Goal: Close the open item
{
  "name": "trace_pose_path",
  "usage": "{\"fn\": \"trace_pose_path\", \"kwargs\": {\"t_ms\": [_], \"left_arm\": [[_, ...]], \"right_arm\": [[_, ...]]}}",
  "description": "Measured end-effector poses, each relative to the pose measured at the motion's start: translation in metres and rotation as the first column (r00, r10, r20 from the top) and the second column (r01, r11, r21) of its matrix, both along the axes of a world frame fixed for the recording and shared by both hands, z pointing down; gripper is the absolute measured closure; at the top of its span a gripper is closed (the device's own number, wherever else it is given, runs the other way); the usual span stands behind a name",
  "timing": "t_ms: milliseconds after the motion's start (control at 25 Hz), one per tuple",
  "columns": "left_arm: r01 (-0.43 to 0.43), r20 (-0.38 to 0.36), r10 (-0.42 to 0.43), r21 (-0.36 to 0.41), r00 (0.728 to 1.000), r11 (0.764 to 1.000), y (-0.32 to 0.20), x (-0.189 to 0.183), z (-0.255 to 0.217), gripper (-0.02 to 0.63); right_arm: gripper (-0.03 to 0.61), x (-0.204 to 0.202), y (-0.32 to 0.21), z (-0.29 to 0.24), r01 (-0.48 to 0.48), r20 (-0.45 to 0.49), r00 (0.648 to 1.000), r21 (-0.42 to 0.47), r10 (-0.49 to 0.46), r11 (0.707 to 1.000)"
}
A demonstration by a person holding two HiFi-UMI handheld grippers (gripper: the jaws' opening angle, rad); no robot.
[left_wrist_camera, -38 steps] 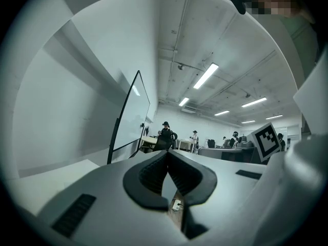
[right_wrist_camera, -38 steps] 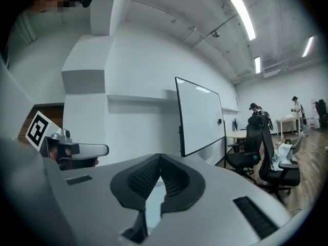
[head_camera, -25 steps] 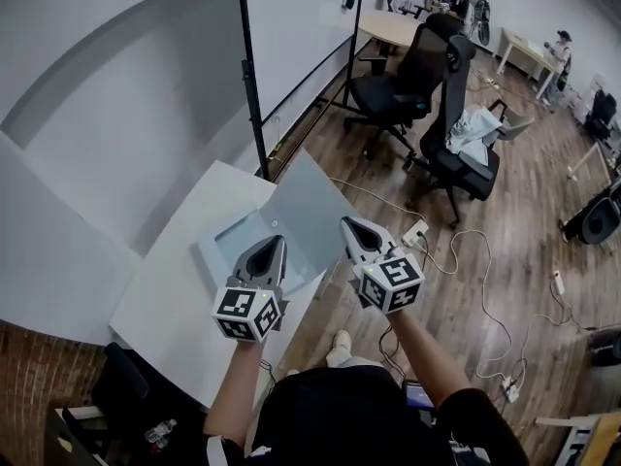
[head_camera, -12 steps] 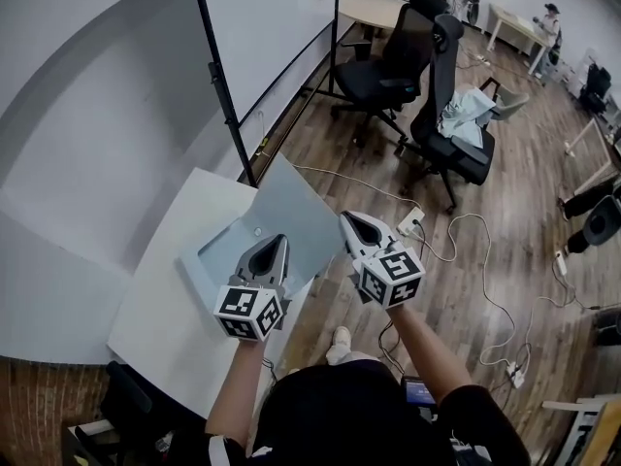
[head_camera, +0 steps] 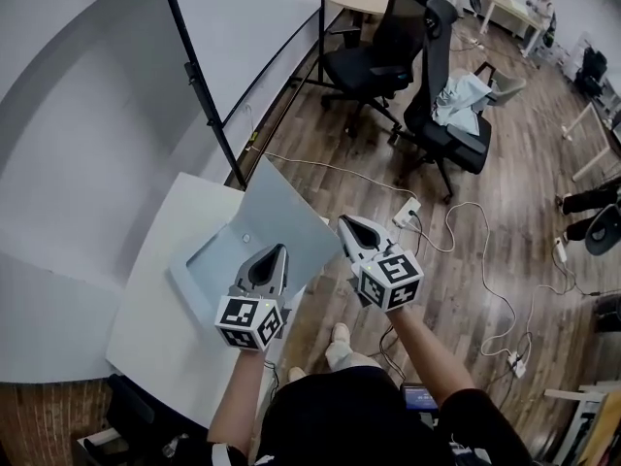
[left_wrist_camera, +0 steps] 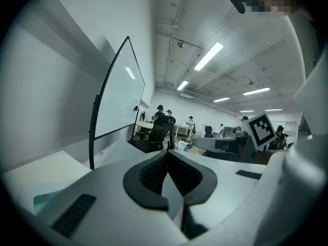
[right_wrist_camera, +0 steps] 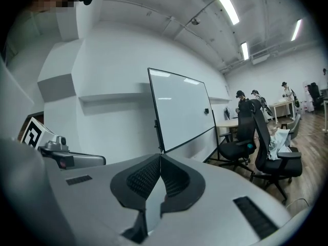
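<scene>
Wood floor (head_camera: pixel 524 163), white wall (head_camera: pixel 78 115), whiteboard (head_camera: pixel 252 27), black office chairs (head_camera: pixel 369 66), ceiling strip lights (left_wrist_camera: pixel 208 56).

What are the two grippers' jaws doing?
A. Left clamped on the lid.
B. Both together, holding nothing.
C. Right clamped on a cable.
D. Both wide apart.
B: the left gripper and the right gripper each show jaws pressed together with nothing between them.

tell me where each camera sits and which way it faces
Head view: on the person's head, looking steeply down at the open pale grey case on the white table; both forearms, left gripper and right gripper show.
Left gripper view: rides the left gripper, looking along its closed jaws toward the black-framed whiteboard and black office chairs.
Right gripper view: rides the right gripper, along its closed jaws, toward the same whiteboard and chairs.
</scene>
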State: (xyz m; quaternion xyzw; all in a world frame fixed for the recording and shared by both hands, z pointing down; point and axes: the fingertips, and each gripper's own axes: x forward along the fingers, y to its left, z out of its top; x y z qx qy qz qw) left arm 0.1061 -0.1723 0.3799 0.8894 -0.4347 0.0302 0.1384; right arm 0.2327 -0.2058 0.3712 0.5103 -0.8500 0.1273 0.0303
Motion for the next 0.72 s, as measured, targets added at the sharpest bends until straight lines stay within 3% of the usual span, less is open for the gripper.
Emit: {"fn": "trace_pose_path", "kwargs": {"t_ms": [480,720], "left_arm": [[-0.014,0.012,0.015,-0.079,1.0,0.997,-0.017,0.025,0.049,0.6],[-0.016,-0.012,0.015,-0.084,1.0,0.996,-0.031,0.024,0.063,0.6]], "right_arm": [[0.54,0.036,-0.021,0.046,-0.033,-0.022,0.999,-0.082,0.031,0.996],[0.54,0.042,-0.036,0.069,-0.047,-0.011,0.999,-0.116,0.046,0.992]]}}
